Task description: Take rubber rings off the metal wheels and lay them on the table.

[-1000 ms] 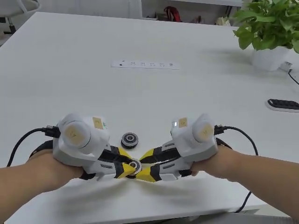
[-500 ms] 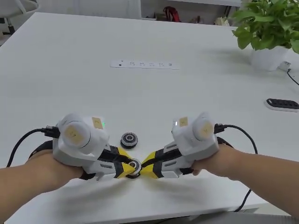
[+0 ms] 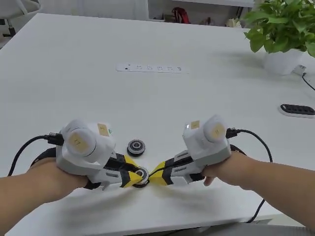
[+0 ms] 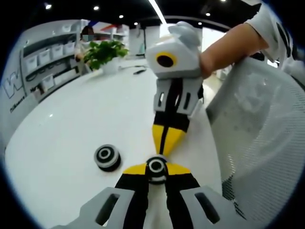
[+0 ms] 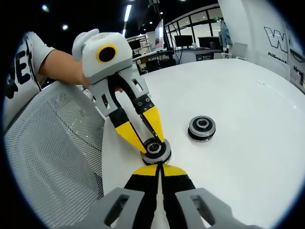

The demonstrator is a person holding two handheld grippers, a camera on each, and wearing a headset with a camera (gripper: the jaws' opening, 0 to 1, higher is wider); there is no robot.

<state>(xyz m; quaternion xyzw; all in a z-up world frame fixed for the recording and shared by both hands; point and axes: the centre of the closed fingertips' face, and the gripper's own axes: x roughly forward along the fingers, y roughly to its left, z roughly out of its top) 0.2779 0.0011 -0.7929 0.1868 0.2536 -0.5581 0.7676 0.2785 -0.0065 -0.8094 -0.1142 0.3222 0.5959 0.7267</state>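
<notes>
Count: 2 grippers, 2 wheels, 1 table, 1 strip, 1 plant, 1 dark bar, 2 cables.

L gripper: clenched on wheel A, one yellow tip each side of it, at near edge of table.
R gripper: jaws pressed together, tips touching A's rim from opposite side. Whether they nip the ring: can't tell.
Wheel B: lies flat on table just beyond A, apart from both grippers.
Dark ring on B's rim; A's rim looks dark too, ring seemingly on.

Head view: strip mid-table, well beyond wheels; plant in white pot at far R corner; dark bar at R edge; a cable trails from each gripper.

Per-view extras:
- L gripper view: R gripper's shut jaws seen edge-on, coming down to a point on A; B to the left of A; plant far off.
- R gripper view: L gripper's two jaws seen spread around A, gap btwn them clear; B to the right of A.
- Both gripper views: mesh chair just off table edge, beside the hands.
</notes>
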